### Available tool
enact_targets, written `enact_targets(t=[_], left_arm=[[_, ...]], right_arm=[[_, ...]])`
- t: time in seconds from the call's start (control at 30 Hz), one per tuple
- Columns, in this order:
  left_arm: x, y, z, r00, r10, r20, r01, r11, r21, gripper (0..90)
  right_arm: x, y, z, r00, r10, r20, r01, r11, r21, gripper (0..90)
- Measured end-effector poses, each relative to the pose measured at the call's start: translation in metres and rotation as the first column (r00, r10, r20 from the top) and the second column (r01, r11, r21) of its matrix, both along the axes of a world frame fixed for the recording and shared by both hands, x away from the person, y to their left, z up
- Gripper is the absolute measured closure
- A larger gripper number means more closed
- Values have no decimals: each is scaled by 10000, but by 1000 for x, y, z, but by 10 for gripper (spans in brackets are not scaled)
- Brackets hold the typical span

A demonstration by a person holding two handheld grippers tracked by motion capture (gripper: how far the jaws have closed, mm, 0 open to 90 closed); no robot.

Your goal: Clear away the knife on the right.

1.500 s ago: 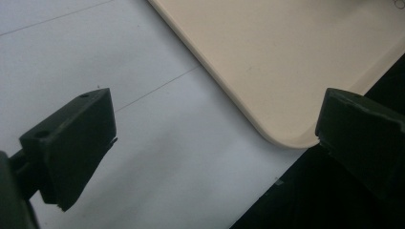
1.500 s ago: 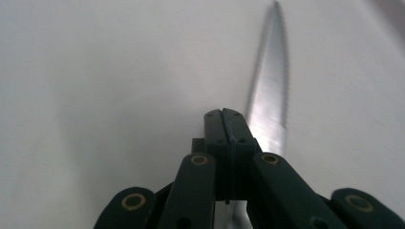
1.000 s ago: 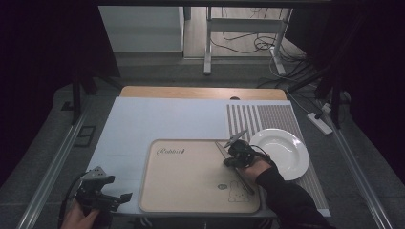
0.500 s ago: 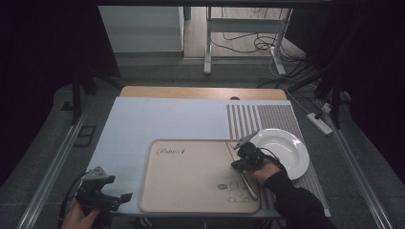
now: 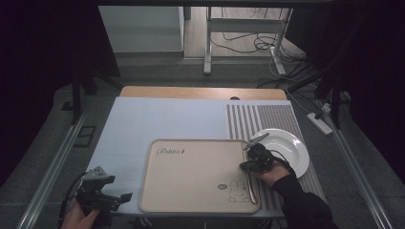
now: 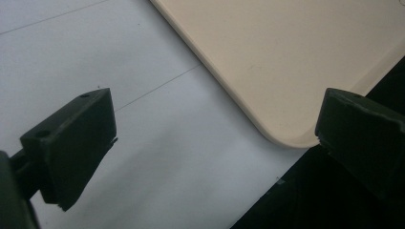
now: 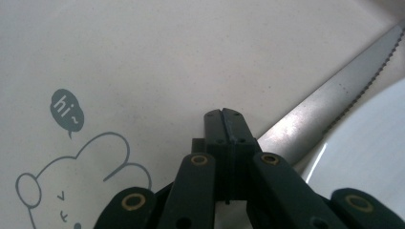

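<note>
r gripper [image 7: 228,117]: jaws pressed together w/ nothing visibly between them, tips on the placemat [image 5: 191,176]
knife [image 7: 329,102]: just right of those jaws, blade running up-right along white plate [image 5: 291,145] rim
l gripper [image 6: 210,138]: jaws wide, empty, off placemat's near corner, well apart from knife
nearer: r hand, imo

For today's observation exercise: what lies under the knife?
The knife lies on the beige mat, its blade tip against the white plate rim. The right tongs cover its handle end.
</note>
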State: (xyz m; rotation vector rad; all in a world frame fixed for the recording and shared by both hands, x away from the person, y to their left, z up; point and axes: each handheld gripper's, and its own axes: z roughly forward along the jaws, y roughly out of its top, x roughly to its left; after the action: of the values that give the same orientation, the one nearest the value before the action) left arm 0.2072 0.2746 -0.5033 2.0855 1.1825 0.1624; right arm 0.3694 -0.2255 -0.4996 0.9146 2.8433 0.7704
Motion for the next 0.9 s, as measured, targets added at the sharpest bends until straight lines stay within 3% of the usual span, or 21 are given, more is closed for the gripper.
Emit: enact_targets(t=[0.2,0.9], left_arm=[[0,0,0,10000,1,-2,-1,10000,3,13],[0,0,0,10000,14,16,-14,10000,11,13]], right_arm=[[-3,-2,0,9999,-106,15,106,9999,25,897],[-11,5,13,9970,-470,616,433,9972,613,604]])
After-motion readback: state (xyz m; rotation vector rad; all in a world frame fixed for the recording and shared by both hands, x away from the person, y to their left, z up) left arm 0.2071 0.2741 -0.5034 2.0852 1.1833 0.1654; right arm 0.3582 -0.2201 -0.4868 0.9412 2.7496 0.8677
